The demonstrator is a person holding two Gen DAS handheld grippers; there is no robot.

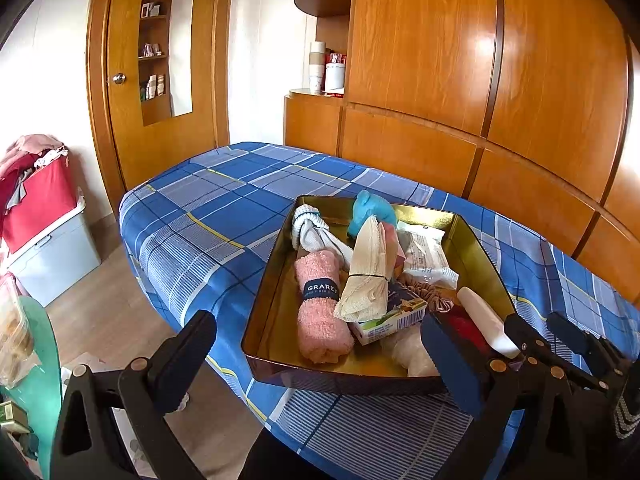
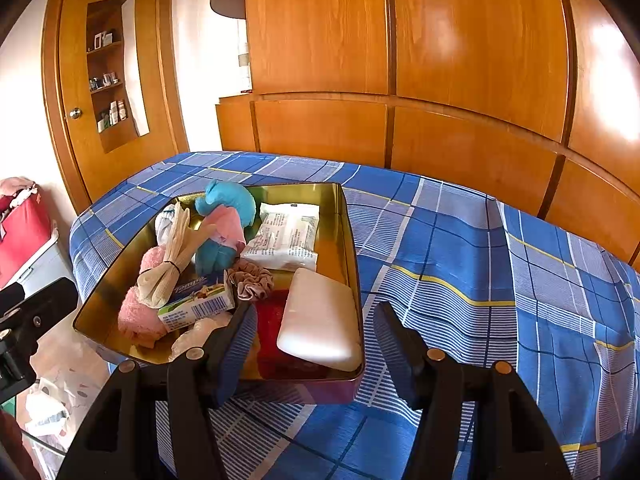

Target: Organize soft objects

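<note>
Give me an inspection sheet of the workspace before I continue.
Surface: bed in blue plaid sheet, bare outside the tin.
Job's things: gold tin tray holds pink rolled towel, teal cloth, cream mesh bundle, white sponge, scrunchie, tissue pack, wipes packet.
Clutter: nothing seen on the bed.
Grippers: left claw open, empty; right claw open, astride the tray's near right corner.
Cables: nothing seen.
Surroundings: wooden wardrobe, red hamper.
</note>
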